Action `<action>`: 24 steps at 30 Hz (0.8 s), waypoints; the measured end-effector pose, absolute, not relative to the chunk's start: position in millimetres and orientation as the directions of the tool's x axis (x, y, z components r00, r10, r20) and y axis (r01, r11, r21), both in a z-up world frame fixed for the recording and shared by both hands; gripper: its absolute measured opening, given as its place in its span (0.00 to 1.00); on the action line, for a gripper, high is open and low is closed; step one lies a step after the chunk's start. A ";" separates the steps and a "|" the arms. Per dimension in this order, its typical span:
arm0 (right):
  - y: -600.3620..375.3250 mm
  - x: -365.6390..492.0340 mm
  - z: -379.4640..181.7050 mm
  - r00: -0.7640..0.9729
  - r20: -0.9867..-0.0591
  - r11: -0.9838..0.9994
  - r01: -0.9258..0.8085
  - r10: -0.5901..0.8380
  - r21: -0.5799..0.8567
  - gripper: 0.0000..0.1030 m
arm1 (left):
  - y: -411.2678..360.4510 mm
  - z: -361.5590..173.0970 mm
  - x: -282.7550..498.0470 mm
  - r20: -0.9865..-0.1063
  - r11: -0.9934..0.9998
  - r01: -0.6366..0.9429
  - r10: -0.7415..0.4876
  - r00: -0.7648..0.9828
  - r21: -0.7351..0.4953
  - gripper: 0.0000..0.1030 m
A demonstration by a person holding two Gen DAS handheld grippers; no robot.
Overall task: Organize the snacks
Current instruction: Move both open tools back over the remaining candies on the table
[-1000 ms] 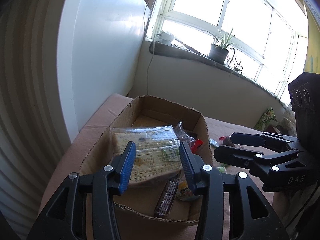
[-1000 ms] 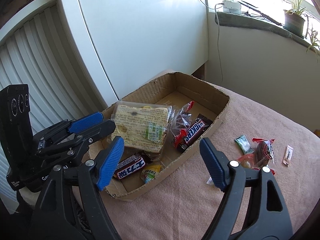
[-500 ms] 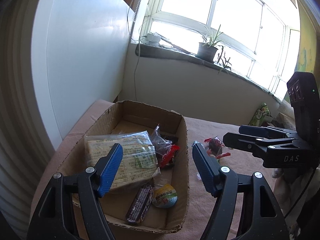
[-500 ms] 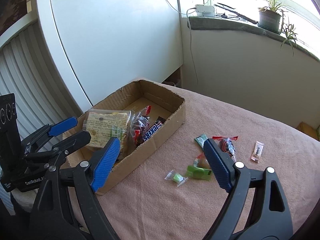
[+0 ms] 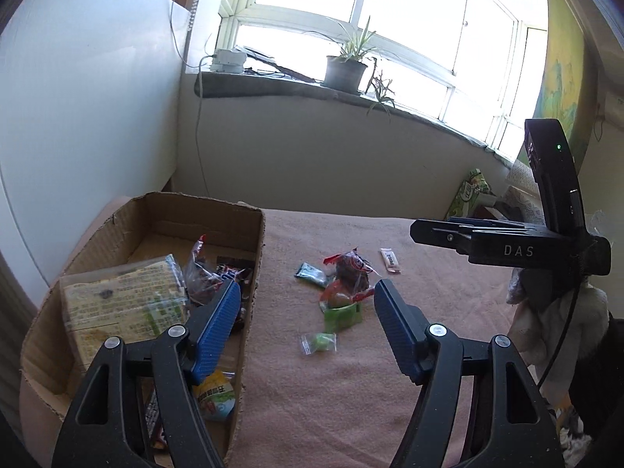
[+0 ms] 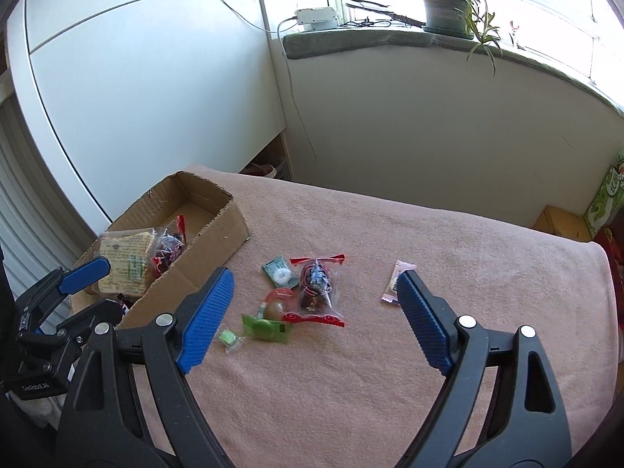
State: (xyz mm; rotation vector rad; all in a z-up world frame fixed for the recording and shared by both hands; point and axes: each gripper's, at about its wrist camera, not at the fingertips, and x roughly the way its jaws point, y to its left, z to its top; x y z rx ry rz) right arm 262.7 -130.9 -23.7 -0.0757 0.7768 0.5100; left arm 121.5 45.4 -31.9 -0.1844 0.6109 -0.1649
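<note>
A cardboard box (image 5: 255,257) (image 6: 230,230) on the pink cloth holds a wrapped cracker pack (image 5: 121,304) (image 6: 124,257), chocolate bars and small packets. Loose snacks lie on the cloth to its right: a clear bag with red ends (image 6: 318,288) (image 5: 351,273), a green packet (image 6: 267,327) (image 5: 341,318), a teal packet (image 6: 279,273), a small green candy (image 6: 230,337) (image 5: 319,341) and a pink sachet (image 6: 397,280) (image 5: 390,261). My left gripper (image 5: 306,312) is open and empty beside the box. My right gripper (image 6: 316,300) is open and empty above the loose snacks.
A white cabinet (image 6: 136,89) stands behind the box. A windowsill with a potted plant (image 6: 444,11) and a power adapter (image 6: 316,15) runs along the back wall. A green snack bag (image 5: 470,195) stands at the table's far right.
Both grippers have swung right, away from the box toward the loose snacks. My left gripper has opened wider, leaving the cracker pack in the box.
</note>
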 end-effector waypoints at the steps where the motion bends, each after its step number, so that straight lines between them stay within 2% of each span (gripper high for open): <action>1: -136.3 266.5 -25.1 0.602 -0.688 0.882 -0.456 0.404 0.119 0.85 | 40.1 -33.7 125.0 -0.559 0.967 0.112 -0.224 0.798 -0.228 0.66; 13: -174.1 312.0 -51.0 0.565 -0.724 0.904 -0.378 0.396 0.199 0.85 | -7.9 -59.4 184.4 -0.646 0.943 0.158 -0.316 0.695 -0.292 0.60; 18: -172.4 335.6 -72.5 0.504 -0.766 0.903 -0.361 0.400 0.234 0.69 | -17.6 -72.6 211.8 -0.678 0.943 0.145 -0.317 0.663 -0.299 0.60; 20: -170.2 343.5 -80.9 0.480 -0.778 0.900 -0.357 0.405 0.248 0.60 | -20.7 -77.1 221.4 -0.689 0.949 0.137 -0.301 0.659 -0.283 0.57; 24: -164.1 358.5 -94.2 0.446 -0.800 0.901 -0.348 0.402 0.259 0.53 | -20.3 -85.2 238.9 -0.704 0.947 0.116 -0.301 0.643 -0.299 0.55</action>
